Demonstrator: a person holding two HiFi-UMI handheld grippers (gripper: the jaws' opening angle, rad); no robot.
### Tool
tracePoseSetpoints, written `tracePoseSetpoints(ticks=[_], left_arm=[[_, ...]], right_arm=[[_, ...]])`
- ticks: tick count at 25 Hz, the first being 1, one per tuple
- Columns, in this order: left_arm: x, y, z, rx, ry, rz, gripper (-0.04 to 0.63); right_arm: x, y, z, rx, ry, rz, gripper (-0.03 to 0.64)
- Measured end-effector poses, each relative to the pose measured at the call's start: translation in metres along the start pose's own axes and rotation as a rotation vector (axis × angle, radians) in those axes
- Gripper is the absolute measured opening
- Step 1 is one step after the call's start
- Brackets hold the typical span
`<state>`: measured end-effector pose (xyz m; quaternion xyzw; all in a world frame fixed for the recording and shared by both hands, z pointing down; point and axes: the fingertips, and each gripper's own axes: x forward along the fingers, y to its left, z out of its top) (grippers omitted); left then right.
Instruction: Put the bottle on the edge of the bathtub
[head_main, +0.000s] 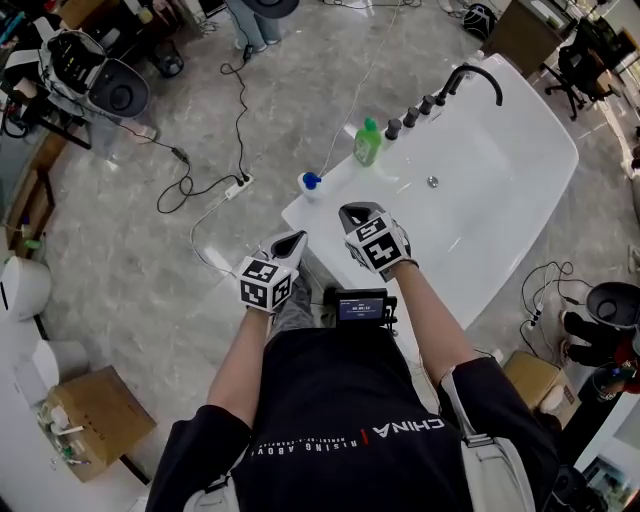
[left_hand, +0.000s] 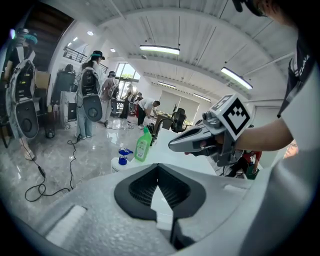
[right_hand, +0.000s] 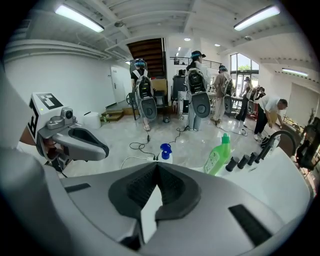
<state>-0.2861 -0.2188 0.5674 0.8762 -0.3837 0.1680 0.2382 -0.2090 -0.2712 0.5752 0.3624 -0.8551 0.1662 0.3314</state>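
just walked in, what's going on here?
A person at the end of a bathtub holds a gripper in each hand. The left gripper and right gripper are both shut and empty, side by side. A green bottle stands on the tub edge by the tap knobs; a blue-capped bottle sits at the corner.

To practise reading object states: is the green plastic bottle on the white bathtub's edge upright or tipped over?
Upright: the green plastic bottle stands cap-up on the white bathtub rim.
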Motion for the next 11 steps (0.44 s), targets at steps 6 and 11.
tracePoseSetpoints(ticks=[6,11], left_arm=[[-0.0048,-0.0011,0.0036,0.003,-0.008,0.013,0.009],[0.0003,0.0055,0.0075,0.009,-0.005,0.011,0.009]], right_arm=[[-0.0027,0.0108,-0.0023,-0.026,0.015,0.042,0.009],[0.0016,0.0109,0.0040,-0.051,0.025,0.054,0.008]])
